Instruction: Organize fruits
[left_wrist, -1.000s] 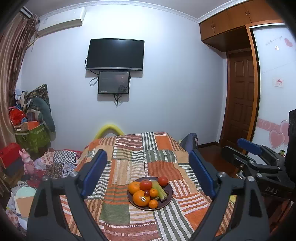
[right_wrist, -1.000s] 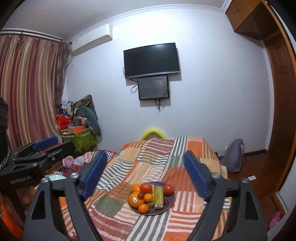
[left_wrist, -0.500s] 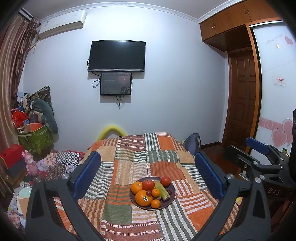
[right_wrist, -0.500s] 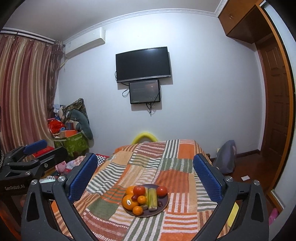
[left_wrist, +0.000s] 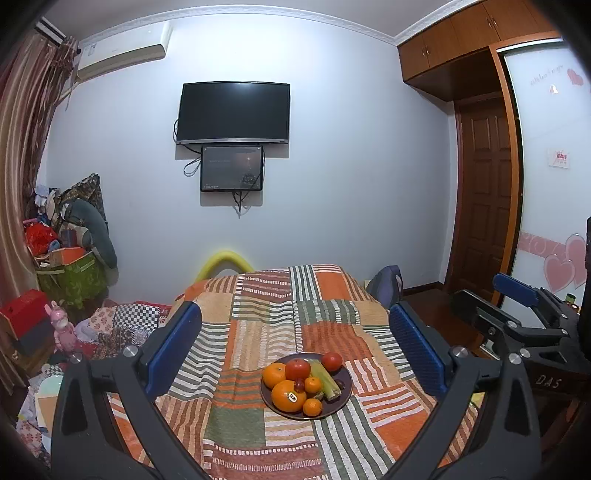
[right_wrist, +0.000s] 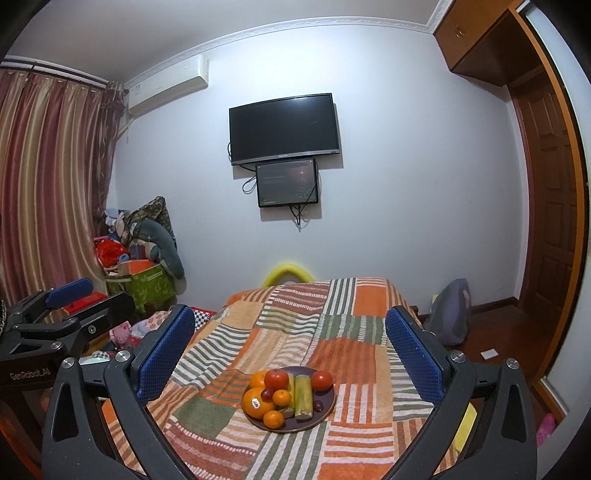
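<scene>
A dark round plate (left_wrist: 341, 400) (right_wrist: 325, 413) lies on a patchwork-covered table (left_wrist: 258, 332) (right_wrist: 351, 332). It holds several oranges (left_wrist: 288, 396) (right_wrist: 256, 402), two red tomatoes (left_wrist: 297, 368) (right_wrist: 321, 379), green sugarcane pieces (left_wrist: 325, 380) (right_wrist: 303, 395) and small dark fruits. My left gripper (left_wrist: 295, 339) is open and empty, raised well back from the plate. My right gripper (right_wrist: 290, 339) is also open and empty, likewise above and behind the plate. Each gripper shows at the edge of the other's view, the right one (left_wrist: 524, 317) and the left one (right_wrist: 62, 314).
A TV (left_wrist: 234, 112) and a small screen hang on the far wall. Bags, boxes and toys (left_wrist: 66, 266) pile up at the left by the curtain. A grey backpack (right_wrist: 448, 314) sits on the floor at the right, near a wooden door (left_wrist: 484, 192).
Both grippers' jaws have opened wider. Both views have shifted a little, with the plate sitting slightly differently in frame. The fruit has not moved.
</scene>
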